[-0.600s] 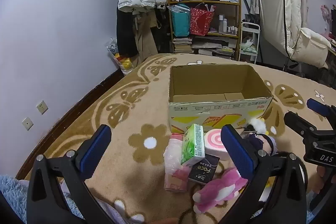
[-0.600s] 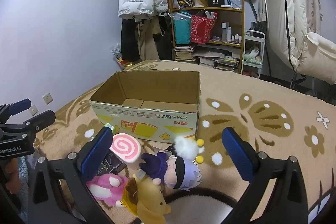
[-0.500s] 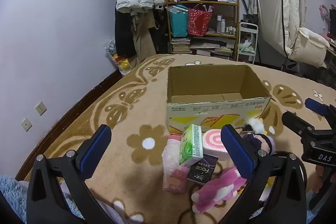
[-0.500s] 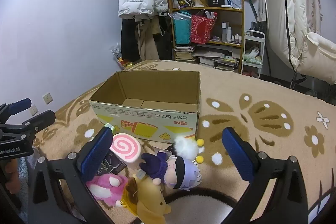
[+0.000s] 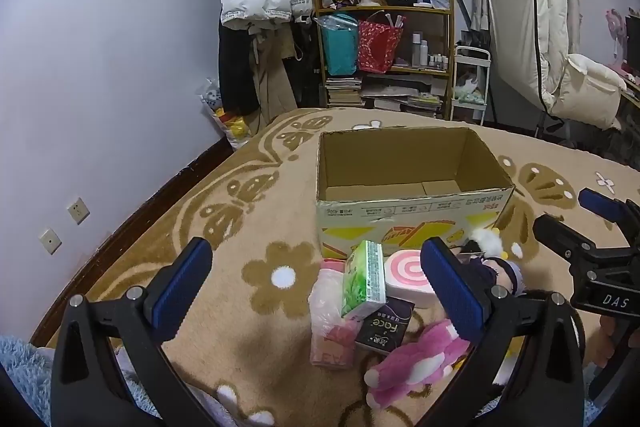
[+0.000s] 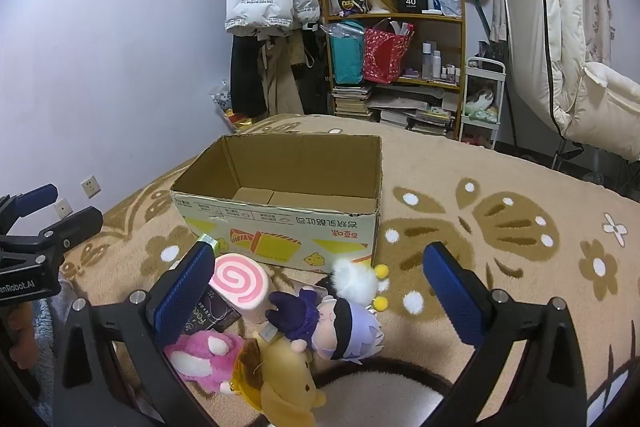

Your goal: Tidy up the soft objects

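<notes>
Open brown cardboard box with yellow print on its front wall [image 5: 412, 215] [image 6: 280, 227], flaps folded inside, interior bare, standing on beige carpet with brown flower and butterfly pattern [image 5: 224, 211] [image 6: 500, 227].

Heap of soft objects just in front of box, on carpet:
- pink-and-white swirl roll cushion [image 5: 406, 277] [image 6: 240, 285], close against box front
- green tissue pack [image 5: 364, 279], propped on end, beside swirl roll on its left as seen from left wrist
- dark "Face" packet [image 5: 386, 325] [image 6: 208, 315], lying flat under tissue pack
- clear plastic bag with pink contents [image 5: 332, 323], left of packet
- pink-and-white plush toy [image 5: 416, 359] [image 6: 204, 353], nearest edge of heap
- purple-haired plush doll in dark clothing [image 6: 332, 323], with white pompom [image 6: 354, 279] near box front corner
- yellow plush dog [image 6: 280, 375], touching doll and pink plush

Left gripper [image 5: 316, 295]: blue-padded fingers spread wide, empty, poised above heap in front of box.
Right gripper [image 6: 320, 297]: fingers spread wide, empty, above doll and swirl roll, before box front.

Wooden shelf [image 5: 384, 59] with bags and books beyond box, against far wall.
</notes>
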